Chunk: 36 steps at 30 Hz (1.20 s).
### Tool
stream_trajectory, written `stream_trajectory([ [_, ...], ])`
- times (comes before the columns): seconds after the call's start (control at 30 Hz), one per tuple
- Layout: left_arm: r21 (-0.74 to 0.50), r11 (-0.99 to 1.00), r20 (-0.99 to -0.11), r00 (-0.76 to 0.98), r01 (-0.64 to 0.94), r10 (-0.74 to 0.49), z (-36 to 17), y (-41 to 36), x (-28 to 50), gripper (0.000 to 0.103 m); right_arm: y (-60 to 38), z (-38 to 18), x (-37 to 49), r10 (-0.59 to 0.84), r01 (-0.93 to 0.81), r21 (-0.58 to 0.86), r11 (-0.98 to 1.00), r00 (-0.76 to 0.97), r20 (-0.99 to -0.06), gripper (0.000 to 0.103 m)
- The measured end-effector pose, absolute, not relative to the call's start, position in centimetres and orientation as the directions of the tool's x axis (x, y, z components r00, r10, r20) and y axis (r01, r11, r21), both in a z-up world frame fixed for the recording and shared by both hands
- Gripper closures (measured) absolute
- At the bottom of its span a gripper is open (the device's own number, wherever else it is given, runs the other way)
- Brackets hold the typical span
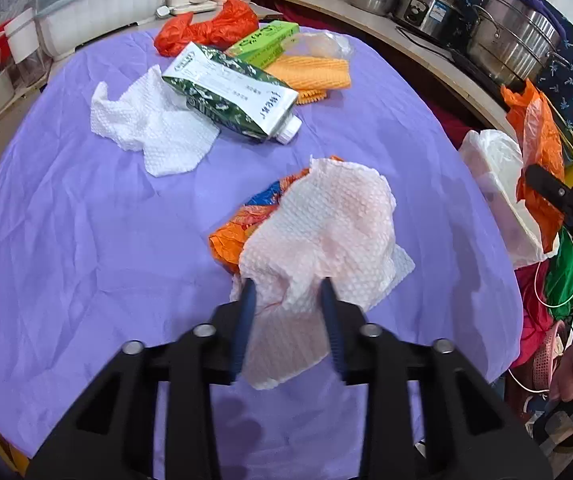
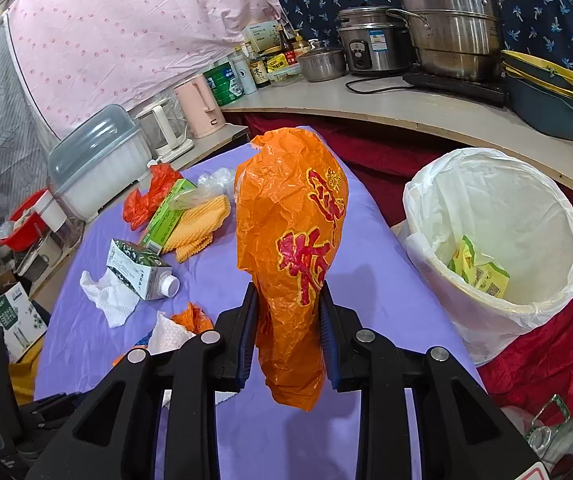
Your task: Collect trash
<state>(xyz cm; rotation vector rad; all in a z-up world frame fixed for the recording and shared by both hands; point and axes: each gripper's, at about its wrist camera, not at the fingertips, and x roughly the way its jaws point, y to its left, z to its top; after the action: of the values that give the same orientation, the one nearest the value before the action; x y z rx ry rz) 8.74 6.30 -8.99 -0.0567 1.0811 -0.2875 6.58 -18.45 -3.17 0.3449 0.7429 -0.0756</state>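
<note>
Left hand-held gripper (image 1: 286, 284), L→R: far ahead-left on the tabletop (image 1: 66, 220) w/ purple cloth lies a crumpled white paper towel (image 1: 154, 128). Just right of that, touching it, a green-and-white carton (image 1: 230, 96) on its side, cap toward the gripper. Behind the carton: red plastic bag (image 1: 210, 30), green box (image 1: 264, 42), orange ribbed sheet (image 1: 310, 74), all well ahead. Straight ahead and between the blue fingers (image 1: 244, 320): a pinkish-white paper towel (image 1: 322, 232), pinched at its near edge; jaws nearly closed on it, most of the towel draped fwd over an orange-and-blue wrapper (image 1: 232, 236) just ahead-left. Far right, off the tabletop edge, a white-lined bin (image 1: 498, 184) partly in view.

Right hand-held gripper (image 2: 288, 292), L→R: ahead-left the same white paper towel (image 2: 106, 300), carton (image 2: 142, 268), green box (image 2: 168, 212), orange ribbed sheet (image 2: 202, 228), red plastic bag (image 2: 146, 196) on the tabletop (image 2: 386, 280). Near-left, low, the pinkish-white paper towel (image 2: 166, 334) shows, wrapper (image 2: 196, 318) beside it. Centre: an orange plastic bag (image 2: 290, 232) w/ red print clamped between the fingers, jaws narrow, bag standing up ahead and hanging down behind the tips. Ahead-right, beside the tabletop, the bin (image 2: 486, 320) w/ white liner, a yellow-green packet (image 2: 480, 272) inside.
</note>
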Motion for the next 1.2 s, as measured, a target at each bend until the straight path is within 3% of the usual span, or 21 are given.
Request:
stream_trajectory([
  [0.03, -0.19, 0.96, -0.861, 0.434, 0.206, -0.264, -9.0, 6.3, 8.6, 0.093, -18.5, -3.2, 6.6, 0.054, 0.189, 0.28, 0.941, 0.736, -0.675, 0.076],
  [0.13, -0.199, 0.955, -0.843, 0.458, 0.219, -0.281, -7.8, 6.4, 8.1, 0.095, -18.5, -3.2, 6.7, 0.053, 0.189, 0.28, 0.941, 0.734, -0.677, 0.076],
  [0.83, -0.317, 0.89, -0.645, 0.613, 0.328, -0.456, 6.7, 3.1, 11.6, 0.096, -20.3, -0.6, 5.8, 0.046, 0.189, 0.305, 0.933, 0.779, -0.625, 0.076],
  [1.2, -0.317, 0.91, -0.731, 0.543, 0.266, -0.414, 1.8, 3.4, 11.6, 0.094, -21.8, -1.4, 5.8, 0.038, 0.218, 0.318, 0.923, 0.769, -0.638, 0.076],
])
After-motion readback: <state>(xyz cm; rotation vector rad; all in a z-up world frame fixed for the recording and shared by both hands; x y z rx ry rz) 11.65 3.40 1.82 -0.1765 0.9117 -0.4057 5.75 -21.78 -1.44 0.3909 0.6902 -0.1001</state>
